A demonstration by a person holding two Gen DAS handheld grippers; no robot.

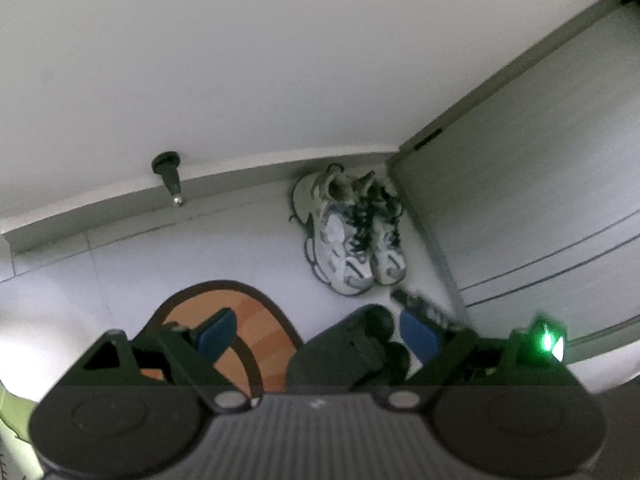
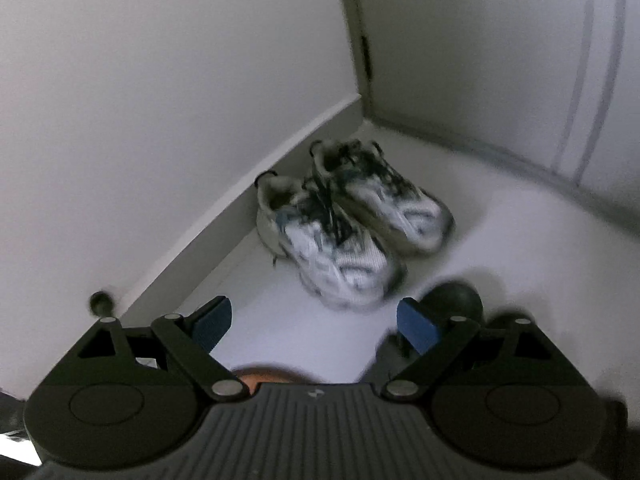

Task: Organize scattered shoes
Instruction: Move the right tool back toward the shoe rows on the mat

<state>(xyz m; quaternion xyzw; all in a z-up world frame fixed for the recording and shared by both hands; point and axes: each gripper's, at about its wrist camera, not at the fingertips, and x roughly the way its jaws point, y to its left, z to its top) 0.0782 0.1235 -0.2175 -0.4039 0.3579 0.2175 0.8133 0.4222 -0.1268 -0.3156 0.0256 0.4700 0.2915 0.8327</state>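
A pair of white and grey sneakers with black laces (image 1: 354, 236) stands side by side on the pale floor in the corner between wall and door. The pair also shows in the right wrist view (image 2: 352, 228), heels to the skirting, toes toward me. My left gripper (image 1: 318, 338) is open and empty, held above the floor short of the shoes. My right gripper (image 2: 316, 326) is open and empty, just short of the nearer shoe's toe. A dark gripper body (image 1: 352, 348) lies between the left gripper's blue pads.
A white skirting board (image 1: 224, 178) runs along the wall. A black door stop (image 1: 170, 174) juts from it; it also shows in the right wrist view (image 2: 100, 303). A grey door (image 1: 540, 200) closes the right side. An orange, brown-edged mat (image 1: 248, 320) lies below.
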